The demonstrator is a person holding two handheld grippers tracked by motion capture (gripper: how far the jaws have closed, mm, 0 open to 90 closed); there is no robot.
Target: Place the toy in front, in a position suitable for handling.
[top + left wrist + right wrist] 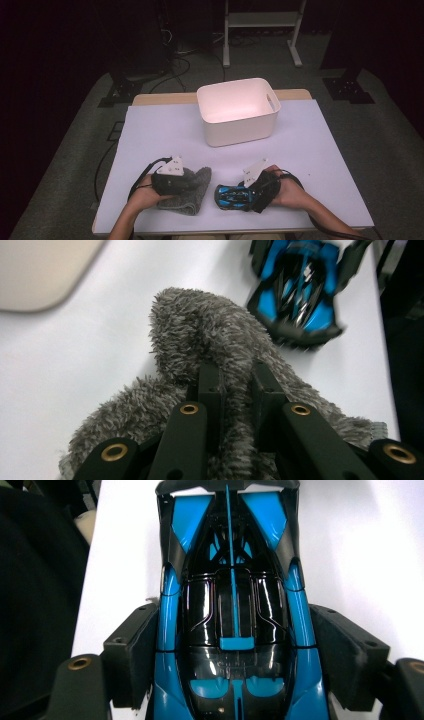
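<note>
left gripper point(192, 181): lower left of the high view, over the grey cloth point(192, 192); in the left gripper view the jaws stand narrow, pinched on a ridge of the cloth's pile point(235, 385); rest of the cloth droops to the table on both sides
right gripper point(245, 192): lower centre-right of the high view; in the right gripper view the jaws stand wide, one against each flank of the blue toy car point(232, 615); pads look to press the body sides, so I read it as held
toy car, place: lower middle of the high view point(231, 196), on the white table top point(310, 150), just beside the cloth; upper right of the left gripper view point(300, 287), blurred
risk, cloth: grip is on a thin fold only; a quick lift could let the fluffy pile slide out, or the hanging ends could drag over the car
risk, car: glossy, curved sides offer the pads little bite; the car could twist or slip nose-down if raised fast; its wheels would let it roll off if dropped
risk, crowding: the two hands sit near each other; cables trail behind each; crossing paths toward the bin could knock one load loose
risk, rim: a low carry could catch the bin's near wall
bin point(239, 131): white, open-topped, upper centre of the high view, well apart from both hands; cut-out handle at its right end
bin, contents: inside looks bare; nothing seen in it
</note>
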